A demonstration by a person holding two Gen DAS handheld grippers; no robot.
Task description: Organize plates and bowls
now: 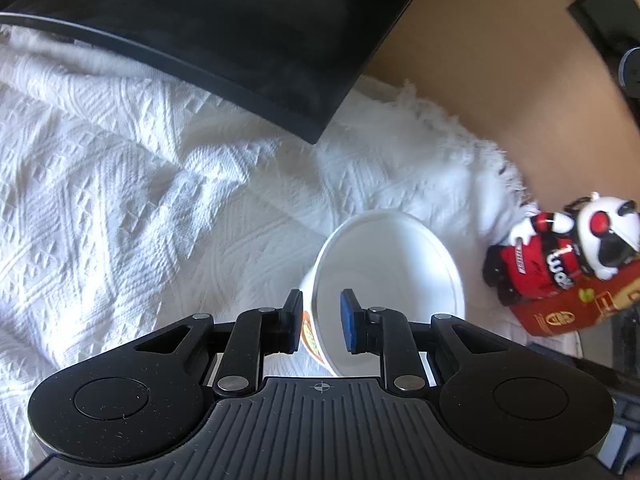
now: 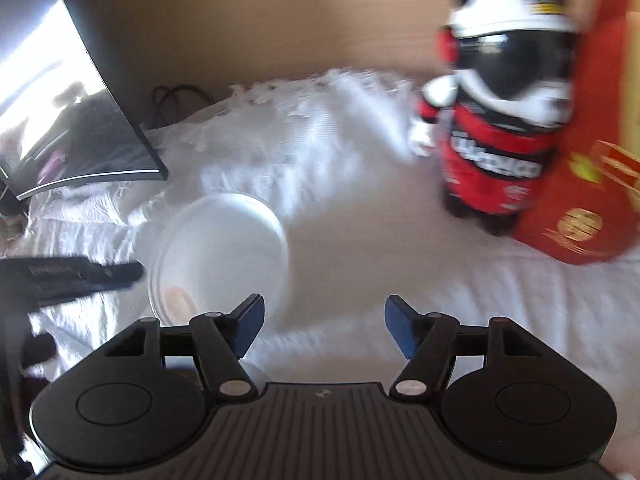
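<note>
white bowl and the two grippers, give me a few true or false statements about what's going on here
1. The left gripper has its fingers on either side of the white bowl's rim. True.
2. The right gripper is shut on a plate. False: its jaws stand wide apart with nothing between them.
3. The bowl lies on a bare wooden table. False: a white textured cloth is under it.
4. A panda toy in red and black stands against a red box. True.
5. The bowl is full of food. False: its inside looks empty.

White blanket (image 1: 140, 184) under bowl (image 1: 384, 272), toy (image 2: 500, 136).
</note>
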